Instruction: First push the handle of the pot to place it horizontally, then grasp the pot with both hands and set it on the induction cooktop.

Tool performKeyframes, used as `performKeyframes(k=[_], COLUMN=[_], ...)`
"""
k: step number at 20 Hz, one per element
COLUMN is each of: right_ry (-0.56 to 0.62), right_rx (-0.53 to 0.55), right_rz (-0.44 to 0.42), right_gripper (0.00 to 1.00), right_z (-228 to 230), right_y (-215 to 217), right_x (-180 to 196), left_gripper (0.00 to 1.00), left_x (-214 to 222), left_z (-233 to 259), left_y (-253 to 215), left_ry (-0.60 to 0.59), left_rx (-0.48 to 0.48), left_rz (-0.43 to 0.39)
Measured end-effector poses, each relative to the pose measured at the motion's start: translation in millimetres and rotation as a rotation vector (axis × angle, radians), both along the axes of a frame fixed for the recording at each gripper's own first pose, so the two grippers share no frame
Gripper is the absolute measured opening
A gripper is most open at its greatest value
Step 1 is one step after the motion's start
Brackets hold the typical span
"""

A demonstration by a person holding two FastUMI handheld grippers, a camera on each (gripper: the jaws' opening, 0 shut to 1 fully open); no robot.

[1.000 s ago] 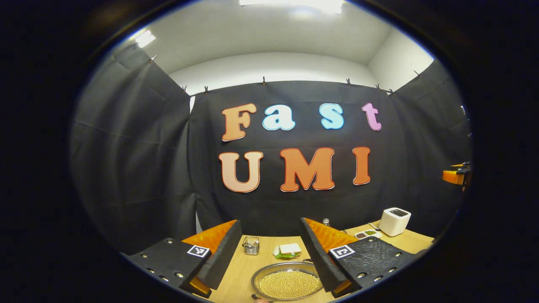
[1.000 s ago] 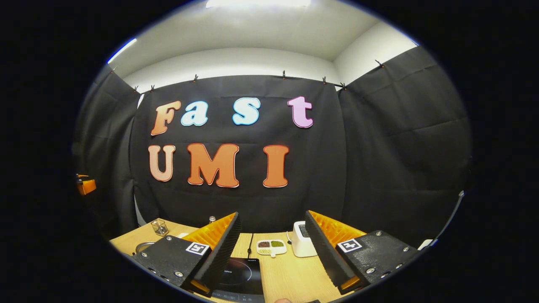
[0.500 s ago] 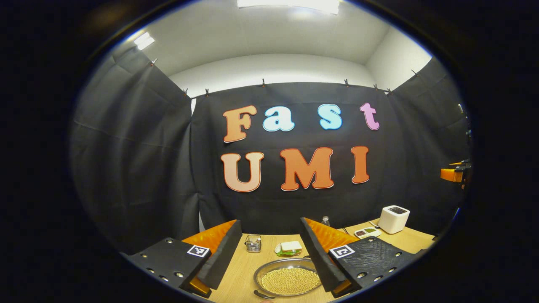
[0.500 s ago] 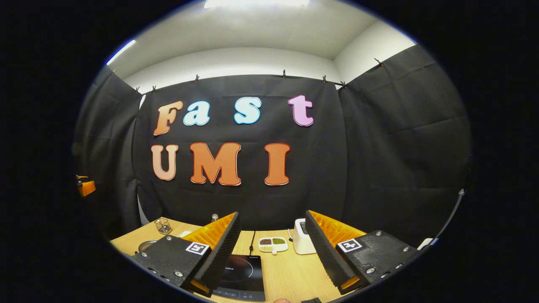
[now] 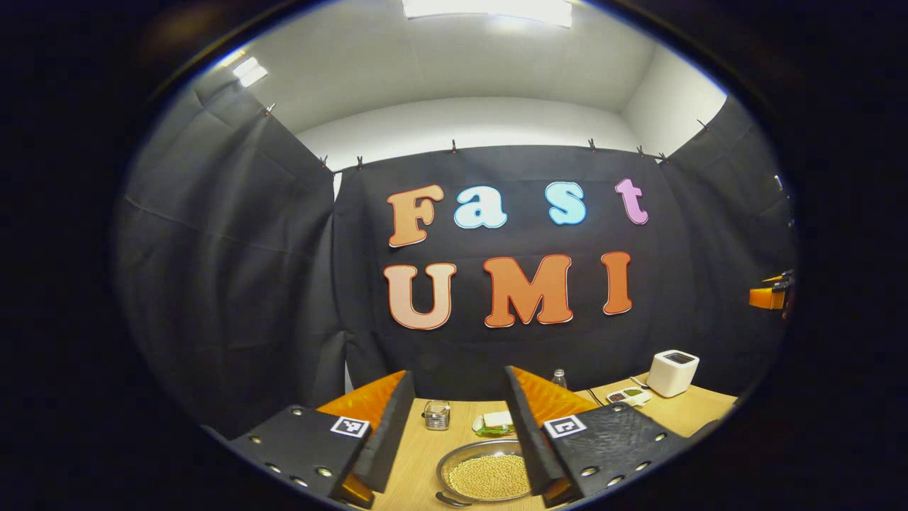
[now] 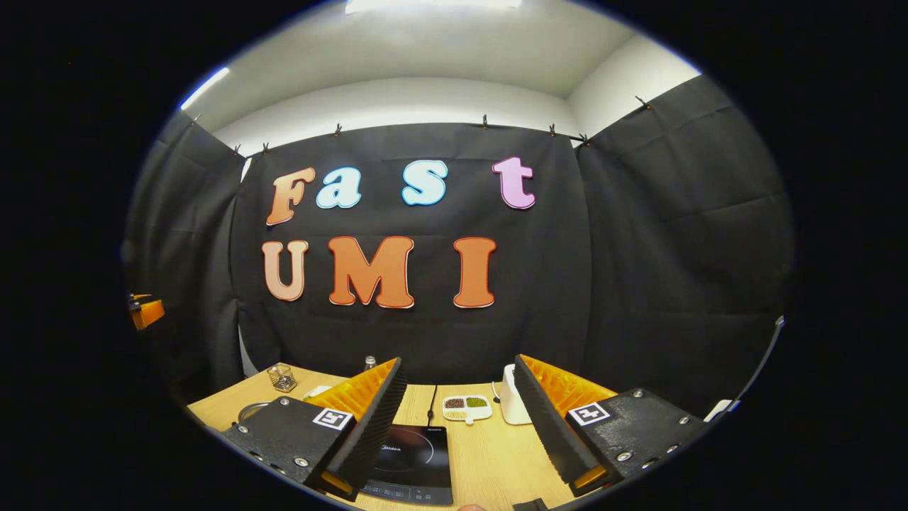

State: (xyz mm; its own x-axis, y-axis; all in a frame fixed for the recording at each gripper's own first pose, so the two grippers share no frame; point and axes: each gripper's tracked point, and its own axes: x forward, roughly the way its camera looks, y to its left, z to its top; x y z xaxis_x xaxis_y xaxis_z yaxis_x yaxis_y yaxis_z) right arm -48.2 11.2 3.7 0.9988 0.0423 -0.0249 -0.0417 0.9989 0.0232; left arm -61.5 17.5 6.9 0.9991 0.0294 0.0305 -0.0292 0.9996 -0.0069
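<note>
Two spread grippers, left gripper [image 5: 454, 426] above shallow metal pot [image 5: 488, 474] of pale beans, right gripper [image 6: 460, 419] above induction cooktop [image 6: 415, 465].

The left tool [image 5: 459, 372] has two wedge-shaped fingers [image 5: 383, 440], each wide at the base and narrower toward the tip. The inner faces are flat and finely ribbed, and the outer sides have a quilted, diamond pattern. On top of each finger lies a flat plate [image 5: 298, 447] with a rough surface, fixed with round shiny screws [image 5: 325, 471] near its edges. Every plate carries one small square tag [image 5: 349, 426], white with a black block pattern. The right tool [image 6: 458, 360] is built the same way: ribbed inner faces, quilted outer sides, screwed plates, and one square tag on each.
</note>
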Motion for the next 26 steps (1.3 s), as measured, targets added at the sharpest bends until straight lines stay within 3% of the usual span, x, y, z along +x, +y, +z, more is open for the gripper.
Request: performKeyframes(k=[2, 6, 9, 10, 12, 14, 15, 25, 26], right_ry=[-0.008, 0.001, 0.024, 0.022, 0.017, 0.015, 0.013, -0.009, -0.004], right_rx=[0.001, -0.002, -0.010, -0.012, -0.008, -0.005, -0.008, -0.019, -0.024], right_rz=[-0.012, -0.012, 0.006, 0.006, 0.003, 0.000, 0.001, 0.016, 0.021], right_gripper=[0.95, 0.95, 0.95, 0.95, 1.00, 1.00, 0.95, 0.95, 1.00], right_z=[1, -4, -10, -10, -8, -6, -6, -11, -14], right_y=[-2, -2, 6, 6, 7, 9, 11, 32, 36], right_x=[1, 1, 2, 1, 2, 3, 4, 8, 10], left_gripper=[0.59, 0.32, 0.27, 0.11, 0.05, 0.02, 0.02, 0.03, 0.02], left_x=[-1, -3, -2, -1, -3, -10, -13, -35, -38], left_z=[-7, -14, -29, -37, -46, -54, -61, -154, -167], left_y=[-8, -17, -18, -19, -21, -28, -30, -54, -60], left_ry=[0.016, 0.020, 0.061, 0.076, 0.094, 0.102, 0.110, 0.281, 0.300], left_rx=[-0.010, 0.013, 0.016, 0.010, 0.009, 0.018, 0.028, -0.009, -0.013], left_rz=[-0.027, -0.088, -0.097, -0.103, -0.113, -0.150, -0.161, -0.223, -0.231])
